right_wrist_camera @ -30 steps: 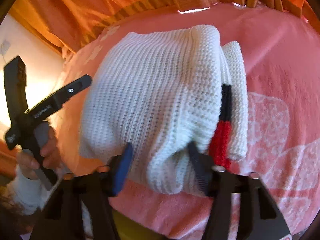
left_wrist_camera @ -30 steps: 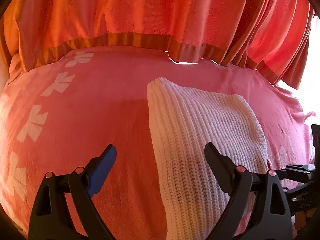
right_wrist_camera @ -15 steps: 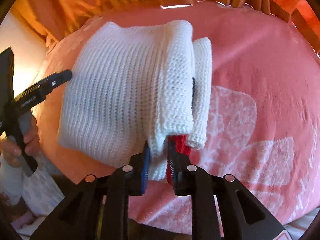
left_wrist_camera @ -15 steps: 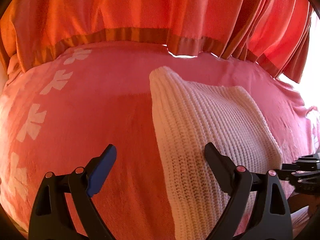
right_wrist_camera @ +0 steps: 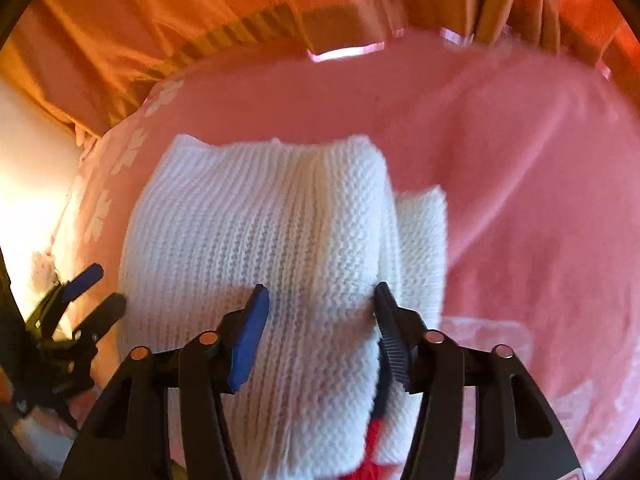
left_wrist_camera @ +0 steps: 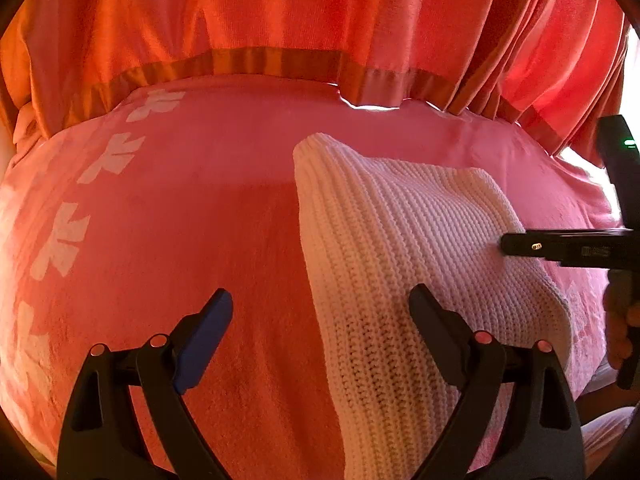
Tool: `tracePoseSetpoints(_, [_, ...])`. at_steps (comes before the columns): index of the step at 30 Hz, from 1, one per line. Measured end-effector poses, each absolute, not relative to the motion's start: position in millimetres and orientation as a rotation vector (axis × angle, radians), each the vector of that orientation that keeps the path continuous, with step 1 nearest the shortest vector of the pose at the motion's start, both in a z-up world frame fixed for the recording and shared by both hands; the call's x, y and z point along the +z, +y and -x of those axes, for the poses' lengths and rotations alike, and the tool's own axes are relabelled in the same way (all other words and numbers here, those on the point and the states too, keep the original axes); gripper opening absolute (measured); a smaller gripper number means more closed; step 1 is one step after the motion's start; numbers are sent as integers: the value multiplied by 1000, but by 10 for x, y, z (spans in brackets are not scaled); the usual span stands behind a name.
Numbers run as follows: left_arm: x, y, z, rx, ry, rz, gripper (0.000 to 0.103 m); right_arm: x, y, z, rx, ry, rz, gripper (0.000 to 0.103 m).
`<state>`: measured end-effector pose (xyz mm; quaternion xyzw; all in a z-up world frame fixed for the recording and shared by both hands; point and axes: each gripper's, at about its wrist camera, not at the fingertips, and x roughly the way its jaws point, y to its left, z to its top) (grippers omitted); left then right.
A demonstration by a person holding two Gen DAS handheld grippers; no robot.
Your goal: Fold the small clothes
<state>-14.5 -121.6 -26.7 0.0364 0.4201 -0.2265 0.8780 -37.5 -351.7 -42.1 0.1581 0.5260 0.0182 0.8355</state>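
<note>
White knit garment point(right_wrist_camera: 280, 240) between spread right gripper point(right_wrist_camera: 320, 332) fingers, seemingly untouched.

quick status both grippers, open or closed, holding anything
Left gripper: open, holding nothing, its right finger over the white knit garment.
Right gripper: open, jaws straddling the garment's folded edge, not clamped.

Warm orange backlight through curtains point(left_wrist_camera: 280, 12), right view motion-blurred, fisheye edges dark

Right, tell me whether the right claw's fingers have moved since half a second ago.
Yes. The right claw has opened: its fingers, then pinched shut on the white knitted garment's edge, now stand apart over the knit.
</note>
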Motion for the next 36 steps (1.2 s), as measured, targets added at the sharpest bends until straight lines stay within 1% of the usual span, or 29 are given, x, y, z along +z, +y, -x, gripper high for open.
tracePoseSetpoints(1, [-273,-1224,145,-474,877,-78,88,-444,-3513,370,65,1114,-355,15])
tracePoseSetpoints(3, [-279,-1235,153,-473,874,-86,88,-324,-3483,441,67,1068,-348,13])
tracePoseSetpoints(5, [-284,-1229,154,-473,874,-85,88,-27,-3519,618,62,968,-365,12])
tracePoseSetpoints(8, [-290,-1233,151,-477,878,-74,88,161,-3590,786,42,907,-330,12])
tracePoseSetpoints(9, [-298,-1243,157,-483,877,-73,88,85,-3613,777,25,931,-314,14])
tracePoseSetpoints(11, [-318,-1275,178,-479,869,-89,89,-237,-3634,676,14,1036,-310,18])
tracePoseSetpoints(12, [-335,-1291,190,-476,866,-101,89,-439,-3622,621,-2,1104,-310,23])
tracePoseSetpoints(13, [-350,-1305,202,-474,862,-108,89,-528,-3605,608,-10,1128,-308,25])
tracePoseSetpoints(15, [-347,-1310,219,-467,855,-110,89,-437,-3602,692,-13,1087,-329,26])
tracePoseSetpoints(17, [-333,-1300,223,-460,850,-111,89,-288,-3604,855,17,1027,-375,33])
tracePoseSetpoints(18, [-328,-1290,222,-458,851,-107,89,-212,-3579,1012,27,1006,-390,42])
tracePoseSetpoints(19, [-321,-1283,221,-460,853,-102,89,-189,-3555,1121,29,1004,-388,45])
tracePoseSetpoints(24, [-248,-1271,239,-479,860,-74,89,-281,-3313,1671,70,984,-430,46])
tracePoseSetpoints(27, [-181,-1271,297,-511,851,-49,89,-460,-3207,1653,82,1026,-435,46])
tracePoseSetpoints(28, [-164,-1275,319,-521,848,-47,89,-544,-3162,1594,78,1049,-426,43])
tracePoseSetpoints(29, [-146,-1284,353,-537,843,-49,89,-587,-3126,1547,62,1060,-411,36])
tracePoseSetpoints(30, [-139,-1300,372,-544,843,-54,89,-607,-3106,1507,42,1063,-385,9])
tracePoseSetpoints(34, [-112,-1300,428,-562,838,-62,89,-225,-3071,1637,-8,974,-289,10])
tracePoseSetpoints(36, [-109,-1285,419,-557,839,-53,89,-141,-3093,1717,-24,961,-277,10])
